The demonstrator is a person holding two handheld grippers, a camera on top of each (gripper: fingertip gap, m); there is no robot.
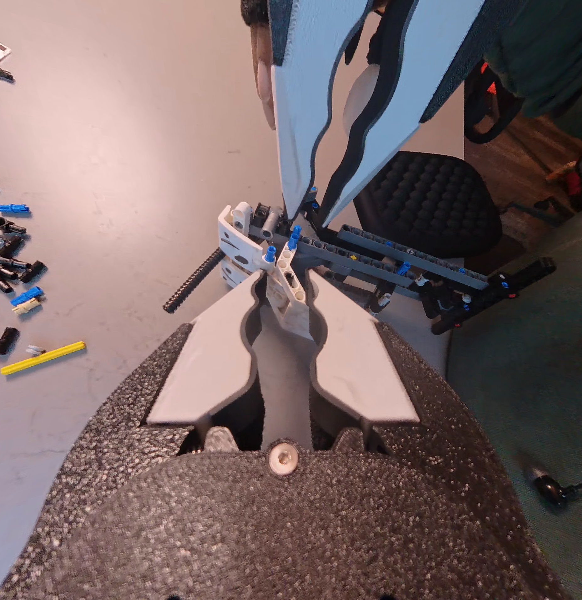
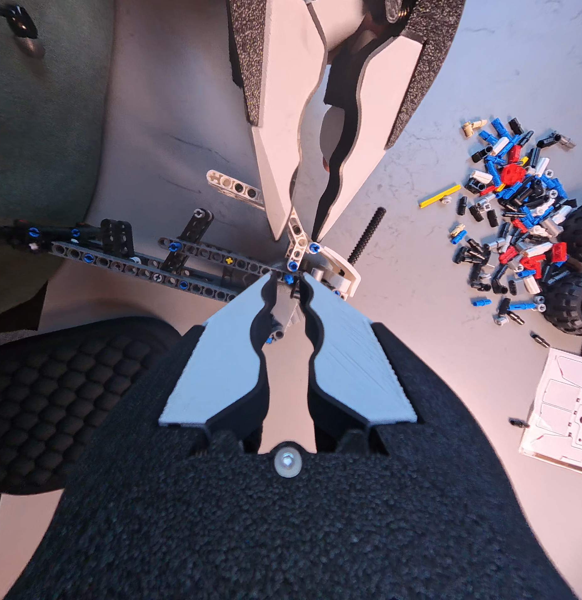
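My left gripper (image 1: 285,276) is shut on a white holed beam (image 1: 288,292) with blue pins (image 1: 270,253) and holds it tilted against the end of a grey brick-built frame (image 1: 364,259). My right gripper (image 2: 286,277) is shut on that end of the grey frame (image 2: 136,263), with a grey part between its fingers. In each view the other gripper reaches in from the top: the right one (image 1: 307,220) and the left one (image 2: 297,238) with the white beam (image 2: 296,240). A white curved panel (image 1: 234,240) and a black ribbed rod (image 1: 195,282) sit at the frame's end.
A pile of small blue, black, red and white parts (image 2: 517,201) lies beside two black tyres (image 2: 572,292), with a yellow axle (image 2: 440,196). A white sheet (image 2: 562,412) lies nearer. A loose white beam (image 2: 234,186) lies behind the frame. A black chair seat (image 2: 55,396) is past the table edge. The tips of both grippers are at nearly the same place.
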